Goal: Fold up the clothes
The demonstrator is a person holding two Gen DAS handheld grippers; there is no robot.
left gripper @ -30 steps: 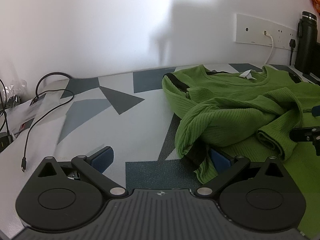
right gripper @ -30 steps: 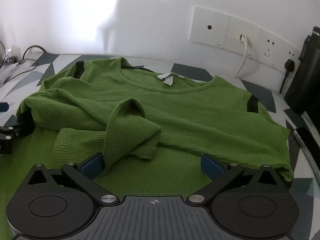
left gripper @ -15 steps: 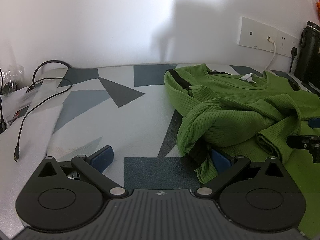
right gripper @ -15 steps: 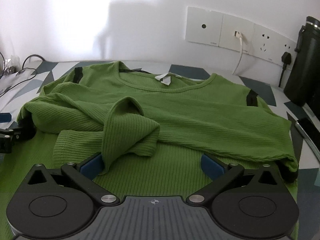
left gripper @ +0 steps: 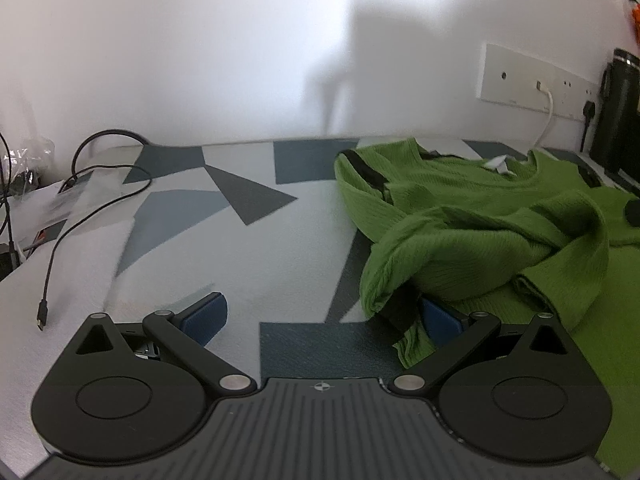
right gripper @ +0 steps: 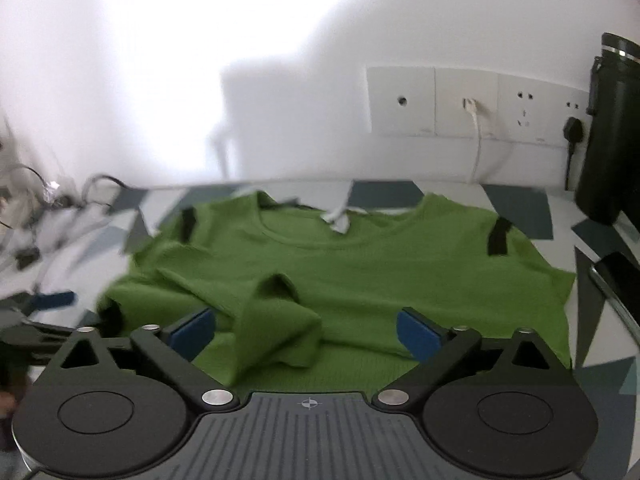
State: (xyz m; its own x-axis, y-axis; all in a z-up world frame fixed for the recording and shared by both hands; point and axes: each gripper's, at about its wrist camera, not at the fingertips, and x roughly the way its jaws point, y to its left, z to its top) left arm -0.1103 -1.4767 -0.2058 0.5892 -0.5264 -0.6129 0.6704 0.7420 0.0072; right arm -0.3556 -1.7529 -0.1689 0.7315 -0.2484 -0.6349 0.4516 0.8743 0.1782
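A green ribbed sweater [right gripper: 360,264] lies flat on the patterned table [left gripper: 280,248], neck toward the wall, with black patches at the shoulders. One sleeve is folded across the body and its cuff [right gripper: 276,328] is bunched between the open fingers of my right gripper [right gripper: 306,330], which hovers over the lower body. In the left wrist view the sweater [left gripper: 480,220] fills the right side. My left gripper [left gripper: 322,318] is open at the sweater's left edge. Its right pad [left gripper: 440,320] sits under the folded sleeve edge, and its left pad [left gripper: 204,316] is over bare table.
A black cable [left gripper: 52,264] with a loose plug and other clutter lie at the table's left end. On the wall are white sockets [right gripper: 468,104] with plugged leads. A black flask [right gripper: 608,132] and a dark flat device [right gripper: 616,280] stand at the right.
My right gripper has lifted and drawn back, so the sweater sits lower and smaller in its blurred view. The left gripper has shifted slightly. Both stay open.
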